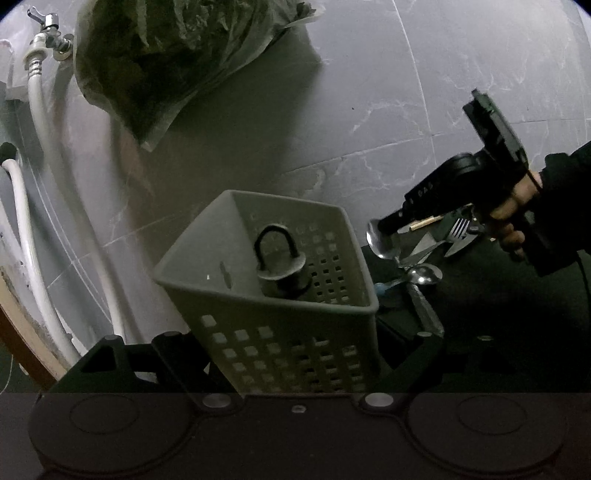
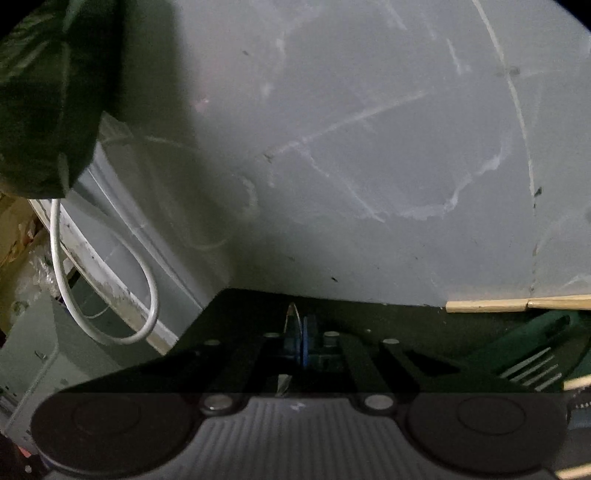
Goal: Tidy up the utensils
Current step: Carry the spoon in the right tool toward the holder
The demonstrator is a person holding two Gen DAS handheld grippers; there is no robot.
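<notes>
A grey perforated utensil basket (image 1: 258,343) sits tilted between the fingers of my left gripper (image 1: 295,338), which is shut on its sides. A dark padlock (image 1: 280,266) lies inside it. To its right, on the dark table top, lie a spoon (image 1: 424,275), a fork (image 1: 460,227) and a knife (image 1: 461,243). A person's hand holds my right gripper (image 1: 388,225), shut on another spoon (image 1: 382,243). In the right wrist view this spoon (image 2: 291,319) shows edge-on between the blue pads of the right gripper (image 2: 299,336). A fork (image 2: 532,371) lies to the right.
A plastic bag of leafy greens (image 1: 177,59) hangs on the grey tiled wall behind. A tap (image 1: 48,26) and white hoses (image 1: 33,258) stand at the left. Wooden chopsticks (image 2: 487,305) lie along the table's back edge. A white cable (image 2: 147,295) loops at the left.
</notes>
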